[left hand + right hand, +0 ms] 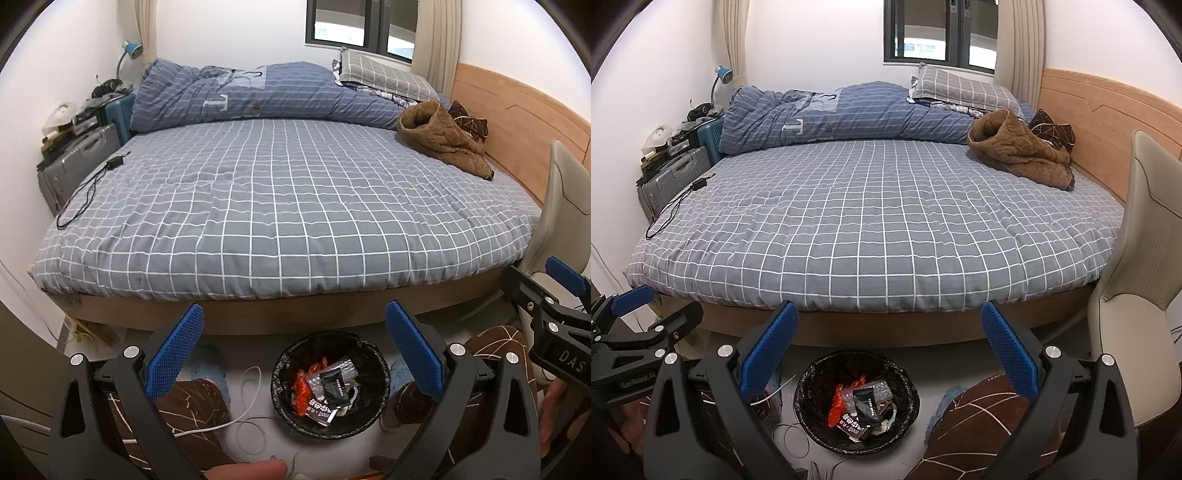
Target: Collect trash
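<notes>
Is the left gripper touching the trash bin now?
Apart. The left wrist view shows the left gripper open and empty above the trash bin, with floor visible between.

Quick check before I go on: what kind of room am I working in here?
A bedroom, most likely in a home. A bed with a grey checked cover fills the view, a folded quilt and pillow lie at its far side, and suitcases stand beside it.

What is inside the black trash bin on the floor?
The trash bin holds wrappers: an orange-red one, a black packet and a silvery one. Anything beneath them is covered.
</notes>
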{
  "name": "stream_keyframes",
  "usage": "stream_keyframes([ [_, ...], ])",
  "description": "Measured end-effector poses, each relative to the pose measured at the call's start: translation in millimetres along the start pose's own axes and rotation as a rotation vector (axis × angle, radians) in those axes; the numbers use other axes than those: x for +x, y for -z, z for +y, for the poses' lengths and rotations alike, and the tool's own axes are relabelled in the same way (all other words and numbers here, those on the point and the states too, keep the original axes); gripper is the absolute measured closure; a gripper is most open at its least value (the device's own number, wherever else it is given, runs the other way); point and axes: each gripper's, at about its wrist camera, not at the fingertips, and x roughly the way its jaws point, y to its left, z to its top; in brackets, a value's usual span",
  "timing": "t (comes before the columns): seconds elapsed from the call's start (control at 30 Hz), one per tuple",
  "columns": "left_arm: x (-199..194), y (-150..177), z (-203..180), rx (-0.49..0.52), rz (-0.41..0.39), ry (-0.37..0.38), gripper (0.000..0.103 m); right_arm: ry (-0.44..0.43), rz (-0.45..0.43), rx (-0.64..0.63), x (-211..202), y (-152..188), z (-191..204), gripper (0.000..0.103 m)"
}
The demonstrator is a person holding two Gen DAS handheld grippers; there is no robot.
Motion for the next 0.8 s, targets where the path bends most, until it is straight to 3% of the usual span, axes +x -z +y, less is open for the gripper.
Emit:
stream_keyframes([
  [0.8, 0.0, 2.7, -4.7, 0.007, -0.011, -0.037, 0.006, 0.0, 0.004, -0.022, 6.6, -0.5, -0.8, 0.008],
])
